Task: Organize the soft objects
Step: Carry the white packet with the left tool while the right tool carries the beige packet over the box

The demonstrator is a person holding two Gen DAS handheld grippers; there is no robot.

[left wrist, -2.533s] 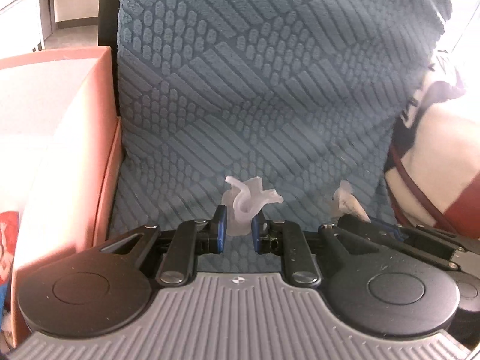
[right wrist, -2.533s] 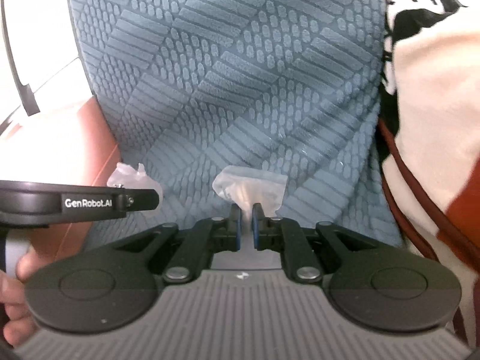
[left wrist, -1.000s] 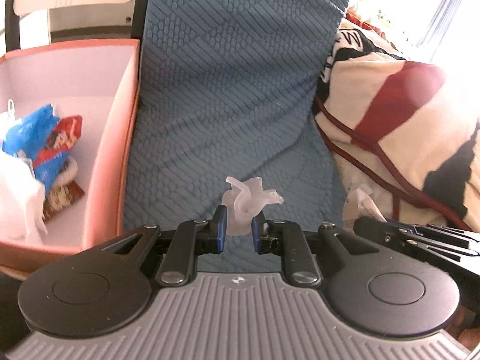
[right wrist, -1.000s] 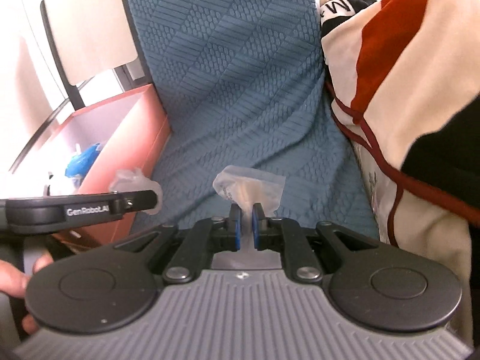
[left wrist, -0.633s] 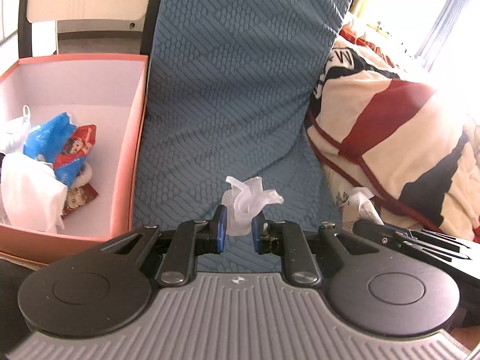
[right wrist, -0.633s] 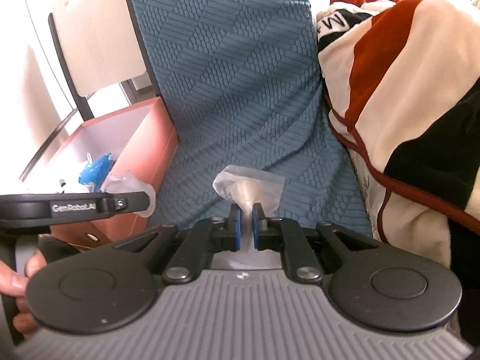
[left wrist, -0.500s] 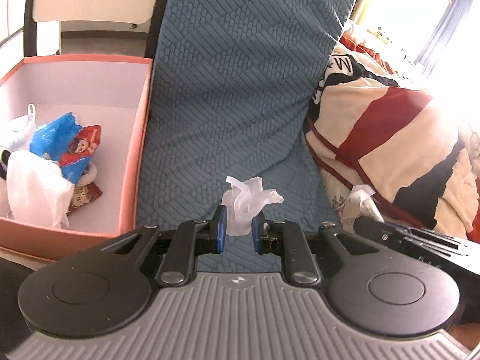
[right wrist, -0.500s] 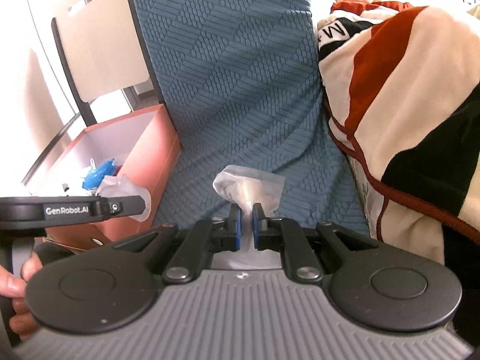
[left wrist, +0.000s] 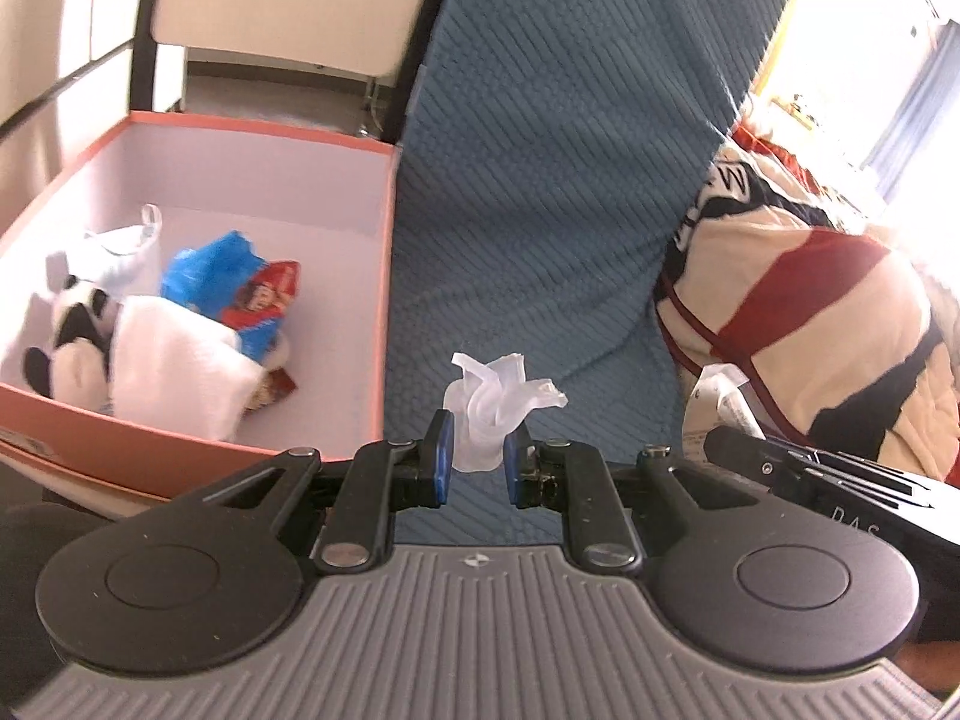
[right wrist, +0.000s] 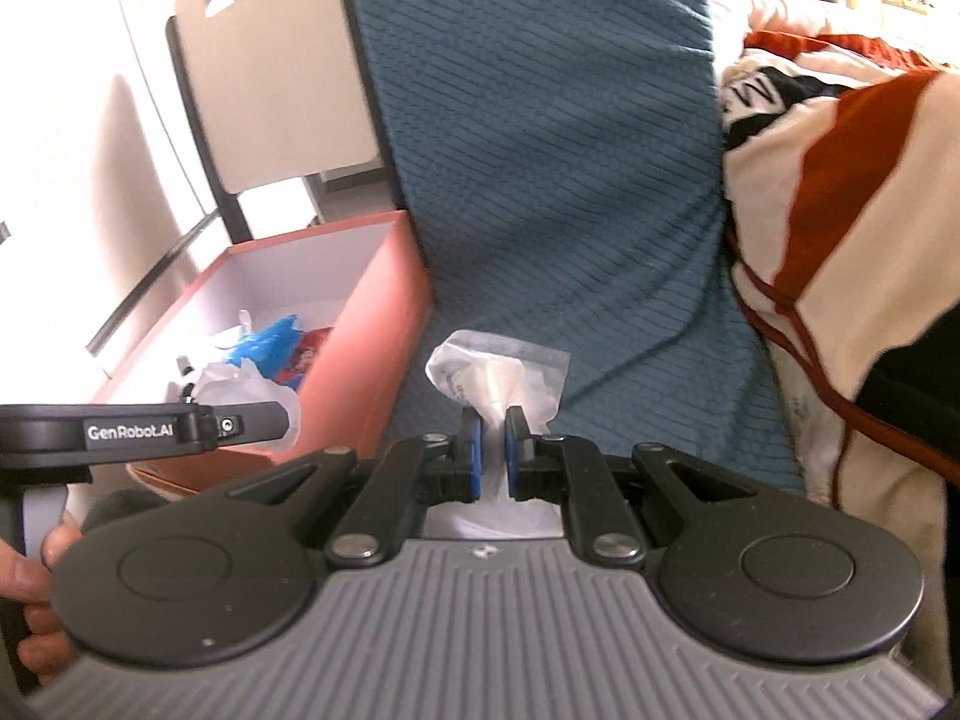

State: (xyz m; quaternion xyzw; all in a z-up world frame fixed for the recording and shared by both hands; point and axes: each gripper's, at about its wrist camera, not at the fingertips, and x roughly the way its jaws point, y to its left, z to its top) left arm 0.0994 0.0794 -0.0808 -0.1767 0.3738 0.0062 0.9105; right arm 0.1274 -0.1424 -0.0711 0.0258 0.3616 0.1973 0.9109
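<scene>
My left gripper (left wrist: 477, 462) is shut on a crumpled clear plastic bag (left wrist: 492, 402), held in the air above a blue textured cloth (left wrist: 552, 192). My right gripper (right wrist: 491, 456) is shut on another clear plastic bag (right wrist: 498, 366) with white contents. The right gripper and its bag also show at the right of the left wrist view (left wrist: 720, 402). A pink box (left wrist: 384, 276) lies to the left; inside are a white cloth (left wrist: 174, 360), a blue and red packet (left wrist: 240, 294) and a black-and-white plush (left wrist: 72, 324). The left gripper's bag also shows near the box in the right wrist view (right wrist: 264, 390).
A cream, red and black striped blanket (left wrist: 828, 312) is bunched to the right of the blue cloth. A beige chair with a black frame (right wrist: 270, 66) stands behind the box. A hand (right wrist: 36, 600) holds the left gripper's handle.
Both grippers have pulled back and up from the blue cloth, each still holding its bag. More of the pink box, its contents and the chair have come into view.
</scene>
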